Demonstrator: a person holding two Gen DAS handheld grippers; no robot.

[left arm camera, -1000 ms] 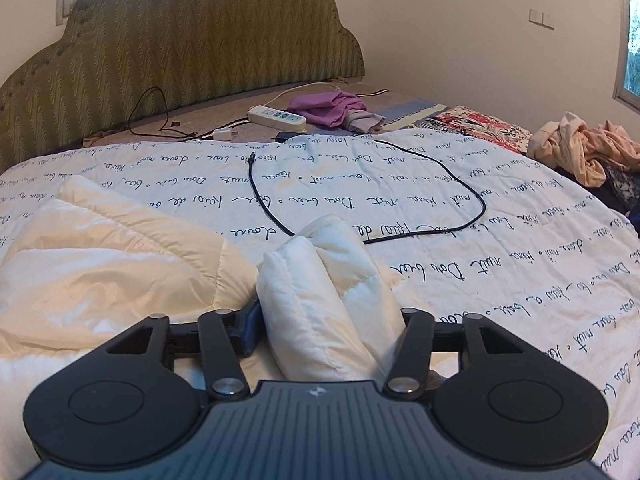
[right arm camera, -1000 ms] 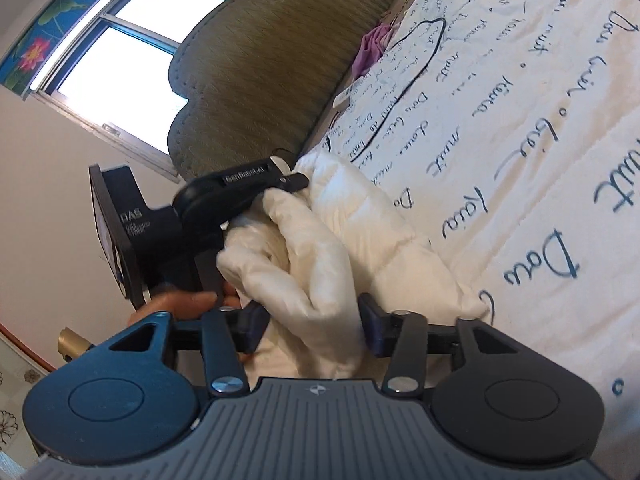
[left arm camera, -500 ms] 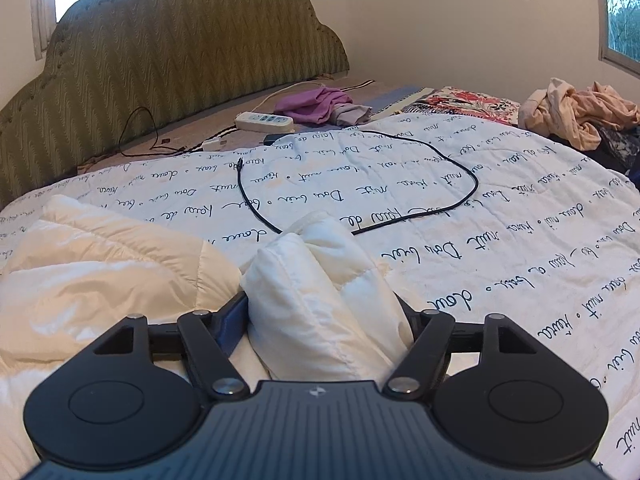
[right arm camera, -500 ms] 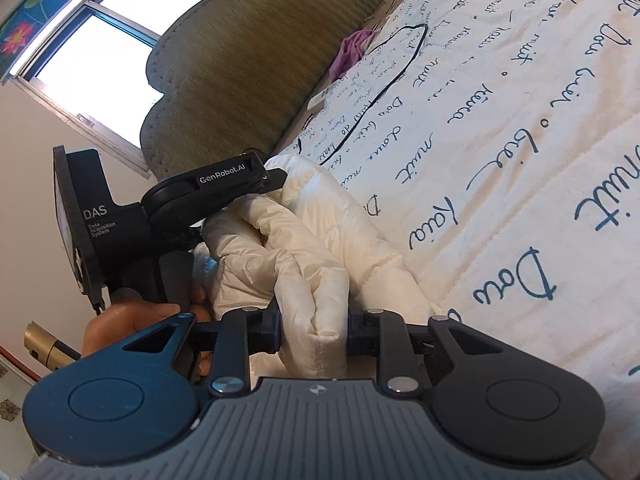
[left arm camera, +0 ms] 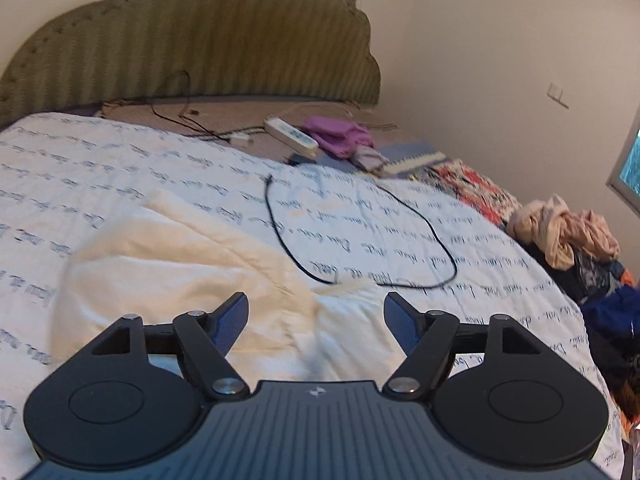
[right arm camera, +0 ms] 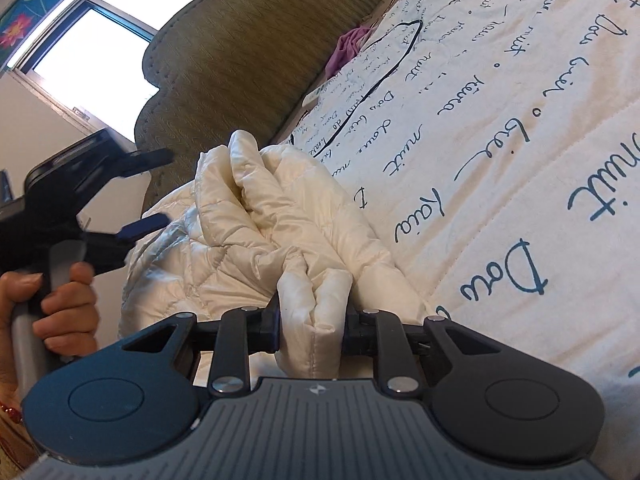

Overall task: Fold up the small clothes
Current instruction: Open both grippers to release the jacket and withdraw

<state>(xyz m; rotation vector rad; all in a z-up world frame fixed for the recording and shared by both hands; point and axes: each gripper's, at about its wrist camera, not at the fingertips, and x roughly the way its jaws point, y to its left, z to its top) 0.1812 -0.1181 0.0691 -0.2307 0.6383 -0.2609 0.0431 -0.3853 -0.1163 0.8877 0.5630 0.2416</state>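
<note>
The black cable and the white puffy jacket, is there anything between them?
No. In the left wrist view only bare printed quilt separates the black cable and the puffy jacket.

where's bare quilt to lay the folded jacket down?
Free: the quilt left of the black cable loop, between the cream jacket and the headboard. Crowded: the power strip and purple cloth by the headboard, and the clothes pile at the right edge.

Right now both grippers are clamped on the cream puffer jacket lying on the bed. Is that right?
Not quite. Only the right gripper is clamped on the cream puffer jacket. The left gripper has just been opening; its jaws stand apart with nothing pinched between them, above the jacket. The left wrist view shows this.
</note>
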